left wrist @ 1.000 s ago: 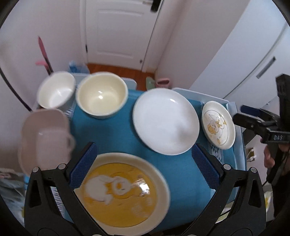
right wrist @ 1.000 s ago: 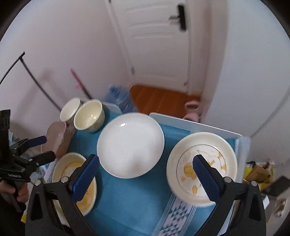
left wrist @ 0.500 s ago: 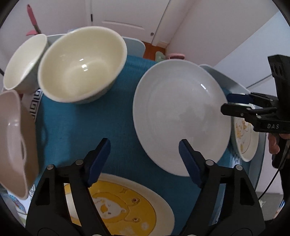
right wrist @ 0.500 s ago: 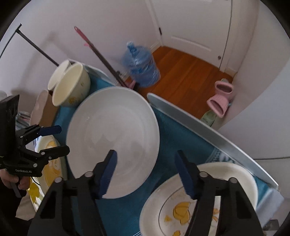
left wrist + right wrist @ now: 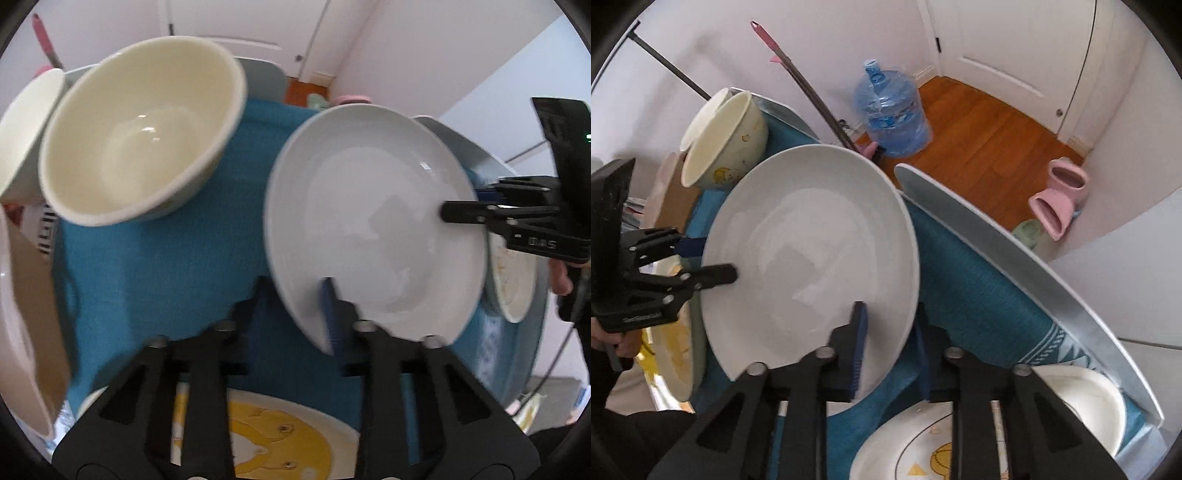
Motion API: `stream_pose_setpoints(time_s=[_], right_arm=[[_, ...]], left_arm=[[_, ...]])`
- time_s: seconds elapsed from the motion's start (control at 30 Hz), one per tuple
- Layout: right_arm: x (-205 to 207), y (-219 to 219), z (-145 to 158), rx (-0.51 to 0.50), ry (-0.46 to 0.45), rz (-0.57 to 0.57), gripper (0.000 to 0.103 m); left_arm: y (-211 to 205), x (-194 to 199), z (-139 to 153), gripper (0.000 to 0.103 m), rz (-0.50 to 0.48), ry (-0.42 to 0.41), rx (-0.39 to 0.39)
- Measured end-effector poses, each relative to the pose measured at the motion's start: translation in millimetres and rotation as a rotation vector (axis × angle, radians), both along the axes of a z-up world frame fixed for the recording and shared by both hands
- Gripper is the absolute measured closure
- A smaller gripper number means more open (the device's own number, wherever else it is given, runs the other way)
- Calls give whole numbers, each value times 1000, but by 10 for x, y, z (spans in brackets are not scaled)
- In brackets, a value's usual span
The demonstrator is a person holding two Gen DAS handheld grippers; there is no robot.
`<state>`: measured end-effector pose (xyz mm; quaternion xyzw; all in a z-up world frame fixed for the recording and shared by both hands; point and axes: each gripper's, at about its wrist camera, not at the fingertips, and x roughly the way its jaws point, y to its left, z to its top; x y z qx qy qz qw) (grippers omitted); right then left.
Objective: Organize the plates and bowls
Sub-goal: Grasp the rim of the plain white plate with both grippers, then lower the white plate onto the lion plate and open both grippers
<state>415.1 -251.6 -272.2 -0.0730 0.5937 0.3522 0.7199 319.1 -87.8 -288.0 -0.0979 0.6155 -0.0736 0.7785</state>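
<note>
The white plate sits mid-tabletop on the blue cloth, and both grippers now have it by the rim from opposite sides. The left gripper has one jaw over the near edge and the other under it; the right gripper does the same on its side. A second ago both sets of jaws were spread wide and hovering well above the dishes. Since then both have dropped down onto the plate and the jaws have just been closing, down to a narrow pinch with the rim between them.

In the right wrist view the plate looks tilted up off the cloth, though the fisheye makes that hard to call.

So the grab looks done, and the next bit is probably a two-handed lift to stack it somewhere. Nearest candidates are the yellow bear plate just below the left gripper and the patterned plate beside the right one. The cream bowl stands at the far left, touching a second bowl behind it.

Thin rim pinch on glazed ceramic, so it could slip if the two hands don't move together.
</note>
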Motion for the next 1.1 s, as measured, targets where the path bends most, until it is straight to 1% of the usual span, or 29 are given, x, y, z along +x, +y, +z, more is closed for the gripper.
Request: stream_pose_setpoints(time_s=[0.07,0.27,0.37,0.47,0.63,0.73,0.93,1.1], right_arm=[[-5,-3,3,3,-3,-10,84],[-14,13,-12,-4,-15,-39,84],[-22,-2,9,2,-16,-44,84],[-40,-16,49,6,-22,-45,84],[-93,-13,185,4,-44,-33,84],[-173,1,344,11,-59,-17,84],[-458,132,618,26,-70,26,84],[-902,334,756,55,-70,44,84]], left_arm=[[-79,-21,19,84,-3,-10,37],[-117,-34,96,84,2,-21,78],[-77,-99,182,84,-4,-33,82],[-8,-112,191,84,2,-42,82],[-9,-234,364,84,9,-67,90],[-30,-298,501,84,25,-93,96],[118,-672,816,84,77,-121,114],[362,-1111,974,84,126,-134,131]])
